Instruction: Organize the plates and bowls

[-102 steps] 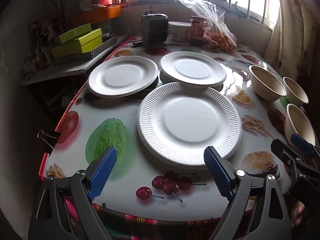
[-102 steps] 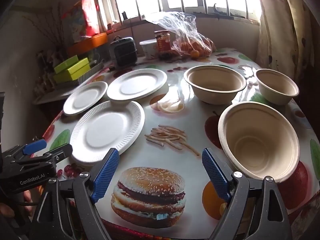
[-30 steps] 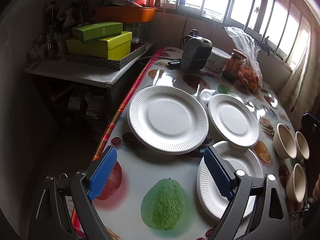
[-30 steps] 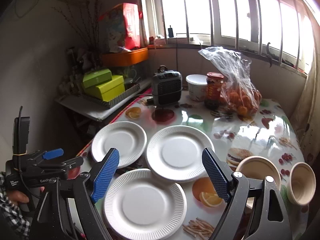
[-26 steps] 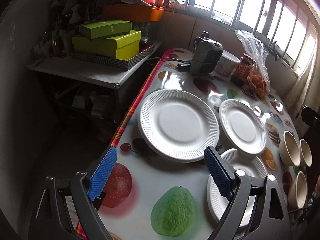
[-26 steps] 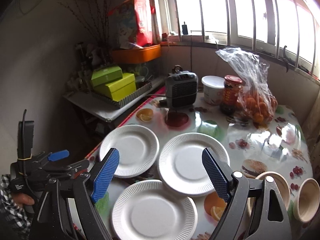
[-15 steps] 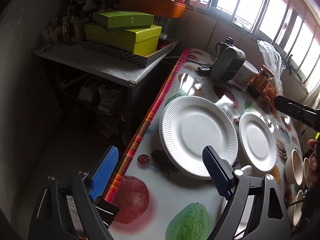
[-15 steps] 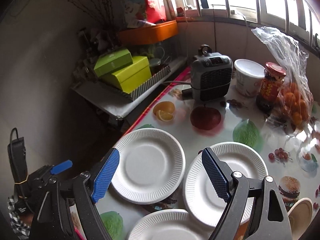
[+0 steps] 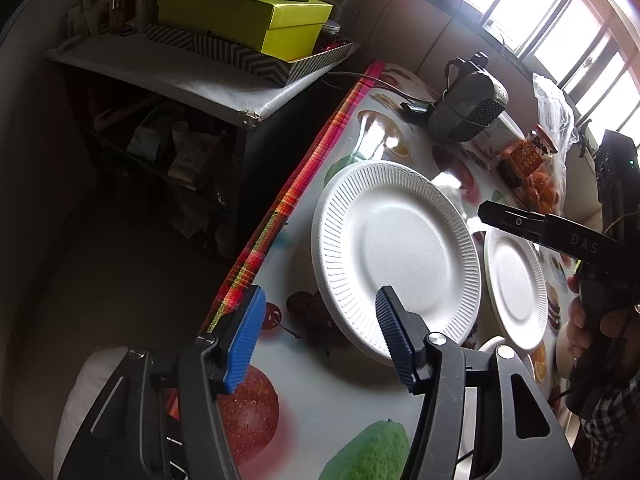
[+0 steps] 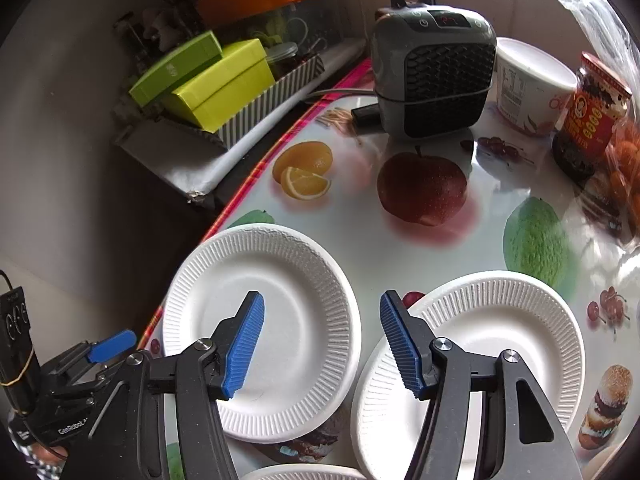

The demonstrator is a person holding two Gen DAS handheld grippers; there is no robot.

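- The left gripper (image 9: pixel 318 336) is spread wide and holds nothing, at the table's (image 9: pixel 320 392) left edge, by the near rim of the left plate (image 9: pixel 394 254).
- The right gripper (image 10: pixel 320 344) is also spread wide and holds nothing, over the gap between that plate and the second plate (image 10: pixel 496 344).
- A small heater (image 10: pixel 432 76) stands at the far edge.

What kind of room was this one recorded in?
Probably a home dining or kitchen corner: a table with a fruit-print cloth, paper plates, a sauce jar, a small heater and a cluttered shelf by barred windows.
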